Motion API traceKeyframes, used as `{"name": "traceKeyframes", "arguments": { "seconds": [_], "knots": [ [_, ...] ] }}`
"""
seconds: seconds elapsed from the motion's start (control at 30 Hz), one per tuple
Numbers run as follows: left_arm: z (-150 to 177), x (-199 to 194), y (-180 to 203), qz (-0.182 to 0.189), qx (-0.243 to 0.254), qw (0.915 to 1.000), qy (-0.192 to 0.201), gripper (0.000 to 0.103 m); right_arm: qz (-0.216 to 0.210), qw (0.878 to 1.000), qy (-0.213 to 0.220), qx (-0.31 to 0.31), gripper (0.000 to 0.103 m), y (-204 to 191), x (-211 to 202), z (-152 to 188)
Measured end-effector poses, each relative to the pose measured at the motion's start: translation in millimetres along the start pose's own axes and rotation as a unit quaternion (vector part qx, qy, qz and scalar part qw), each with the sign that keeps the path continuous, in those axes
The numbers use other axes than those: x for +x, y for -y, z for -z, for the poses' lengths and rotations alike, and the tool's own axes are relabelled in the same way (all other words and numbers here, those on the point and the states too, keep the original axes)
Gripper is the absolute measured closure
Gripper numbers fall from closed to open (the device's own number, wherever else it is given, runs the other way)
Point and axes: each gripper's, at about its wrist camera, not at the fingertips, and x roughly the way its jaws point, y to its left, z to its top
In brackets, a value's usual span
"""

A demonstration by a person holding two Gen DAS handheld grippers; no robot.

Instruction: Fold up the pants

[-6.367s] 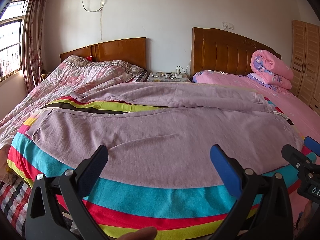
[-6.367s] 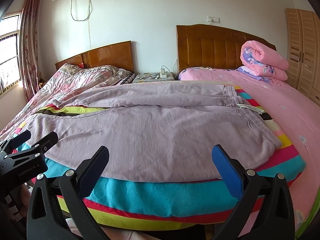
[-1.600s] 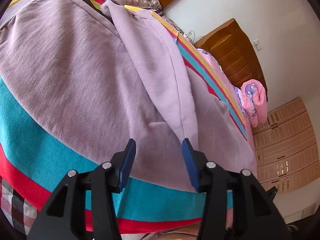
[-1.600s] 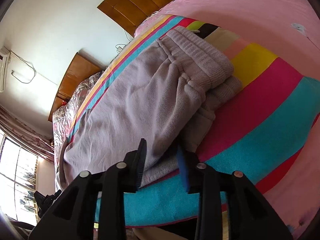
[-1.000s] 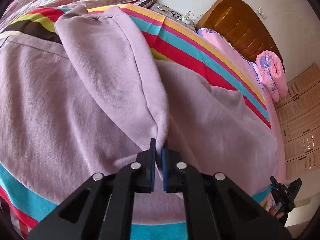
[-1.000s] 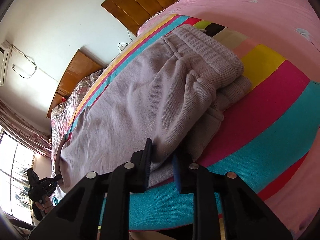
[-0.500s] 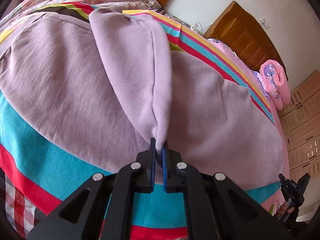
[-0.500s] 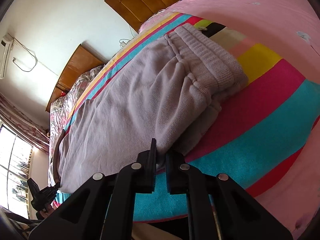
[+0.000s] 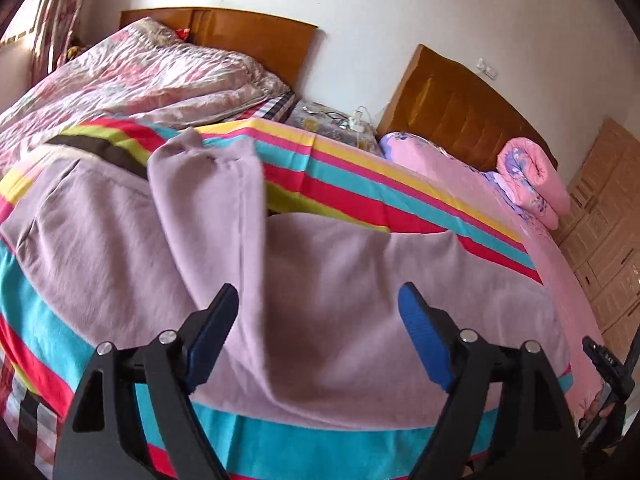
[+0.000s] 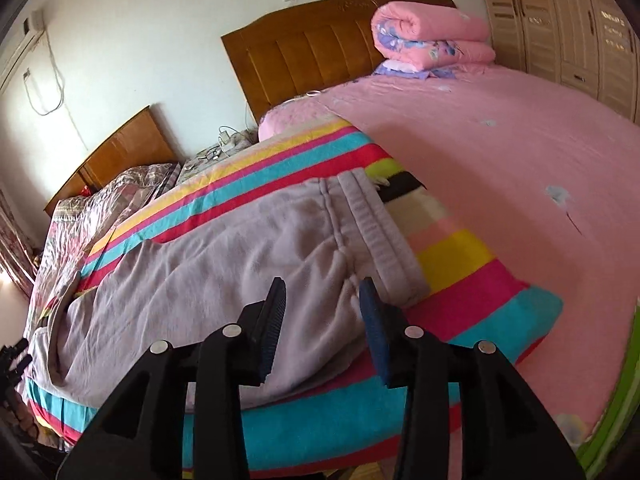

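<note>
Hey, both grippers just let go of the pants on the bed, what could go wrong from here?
The pants lie close to the near edge of the striped blanket, so a tug toward you might drag them off. The folded leg lies skewed across the other; the next fold may come out crooked. Both the left gripper and right gripper are open, holding nothing.

Bright daylight from the left, slight motion blur, strong fisheye bending with dark corners.
</note>
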Motion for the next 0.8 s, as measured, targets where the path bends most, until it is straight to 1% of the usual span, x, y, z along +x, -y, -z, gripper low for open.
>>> {"name": "traceKeyframes", "arguments": {
  "seconds": [0.03,0.1,0.13,0.17,0.2,0.23,0.27,0.3,0.37,0.4,0.47,0.53,0.57,0.6,0.67,0.7,0.73,0.77,0.8],
  "knots": [
    [-4,12,17,0.001,0.028,0.9996,-0.01,0.016,0.0,1.0,-0.004,-0.013,0.051,-9,8,-3],
    [-3,44,46,-0.015,0.081,0.995,-0.056,0.016,-0.004,0.999,-0.017,-0.043,0.05,-26,29,-5],
    [0,61,57,-0.023,0.106,0.9913,-0.073,0.016,0.003,0.998,-0.03,-0.06,0.048,-33,39,-2],
    [4,77,62,-0.035,0.123,0.988,-0.087,0.016,0.018,0.996,-0.051,-0.075,0.048,-37,51,3],
    [11,92,61,-0.052,0.129,0.9844,-0.108,0.016,0.035,0.993,-0.073,-0.089,0.048,-36,62,10],
    [20,108,55,-0.067,0.127,0.9805,-0.134,0.016,0.043,0.99,-0.09,-0.104,0.048,-34,69,19],
    [25,118,47,-0.076,0.121,0.978,-0.152,0.016,0.04,0.987,-0.095,-0.12,0.048,-32,72,26],
    [27,116,44,-0.078,0.131,0.9788,-0.137,0.015,0.04,0.986,-0.094,-0.132,0.048,-32,69,29],
    [23,116,43,-0.084,0.133,0.9758,-0.151,0.016,0.045,0.985,-0.108,-0.131,0.048,-33,64,23],
    [15,112,45,-0.075,0.128,0.978,-0.147,0.016,0.047,0.985,-0.103,-0.131,0.047,-37,62,15],
    [-5,107,57,-0.043,0.134,0.9825,-0.122,0.014,0.052,0.984,-0.077,-0.154,0.04,-51,60,-4],
    [-22,112,79,-0.022,0.156,0.9822,-0.102,0.009,0.033,0.982,-0.057,-0.18,0.031,-75,69,-20],
    [-30,122,88,-0.009,0.166,0.9809,-0.1,0.006,0.024,0.98,-0.059,-0.19,0.03,-87,76,-24],
    [-36,136,98,0.0,0.175,0.9787,-0.108,0.006,0.016,0.977,-0.063,-0.203,0.03,-101,86,-27],
    [-40,171,104,-0.022,0.172,0.9755,-0.135,0.006,0.003,0.972,-0.074,-0.222,0.029,-123,106,-28],
    [-38,187,102,-0.027,0.163,0.9747,-0.151,0.006,0.004,0.97,-0.095,-0.223,0.028,-126,120,-26],
    [-35,204,96,-0.033,0.151,0.9728,-0.172,0.006,0.014,0.968,-0.117,-0.222,0.028,-126,131,-21],
    [-31,212,92,-0.039,0.155,0.9722,-0.171,0.002,0.027,0.966,-0.135,-0.217,0.028,-121,141,-16],
    [-27,209,95,-0.04,0.178,0.971,-0.155,0.002,0.016,0.97,-0.133,-0.201,0.025,-112,143,-14]
  ]
}}
